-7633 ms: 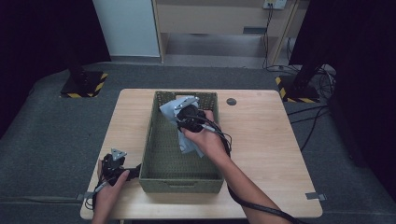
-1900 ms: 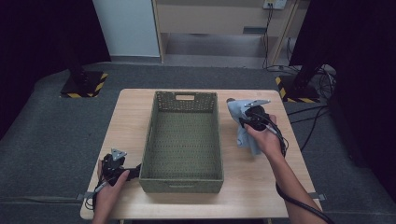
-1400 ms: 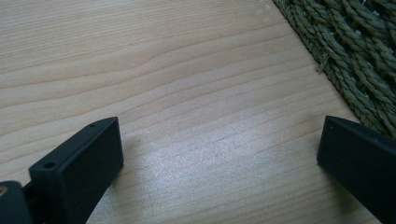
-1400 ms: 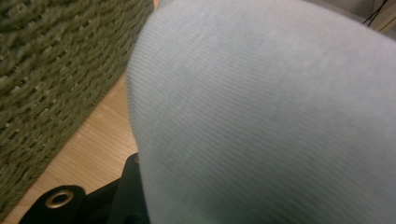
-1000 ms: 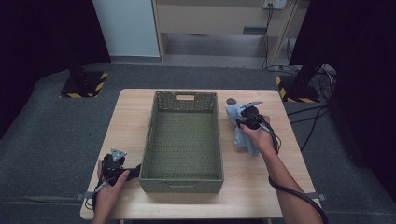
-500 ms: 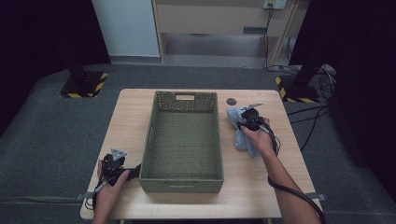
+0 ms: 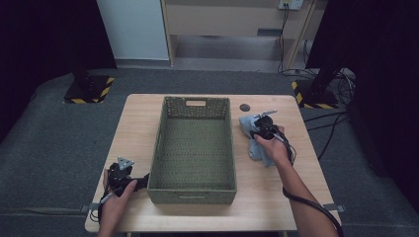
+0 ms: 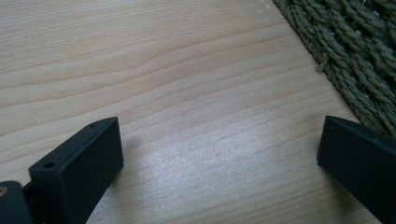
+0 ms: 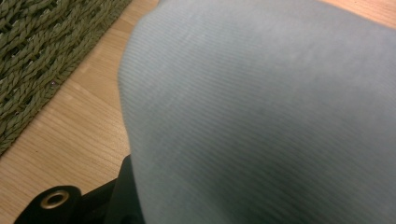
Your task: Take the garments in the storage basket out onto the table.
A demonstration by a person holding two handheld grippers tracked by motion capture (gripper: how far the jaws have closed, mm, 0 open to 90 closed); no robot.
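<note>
A rectangular, olive-green woven basket (image 7: 192,145) with a cut-out handle slot in its far wall stands in the middle of a pale, straight-grained wooden table (image 7: 133,118), its inside bare. Seen close in the left gripper view, the basket's wall (image 8: 348,51) is thick twisted cord, rough and ropy, against the smooth satin wood (image 8: 187,93).

To the right of the basket, a soft light-blue cloth (image 7: 254,140) lies crumpled on the tabletop, just beside the basket's right wall but apart from it. The right gripper (image 7: 262,129), black with a cable trailing back along the forearm, sits on top of the cloth, held by the right hand (image 7: 272,148). In the right gripper view the cloth (image 9: 280,116) shows a fine ribbed knit and swells in a rounded fold over the jaws, hiding them, so I cannot tell whether they pinch the fabric or stand apart.

The left gripper (image 7: 129,180) rests low at the table's near left corner, beside the basket's near left corner, carrying a grey three-cornered plate. Its blunt, matte black jaws stand wide apart over bare wood, holding nothing.

A small dark round disc (image 7: 244,107) lies flat near the table's far edge
</note>
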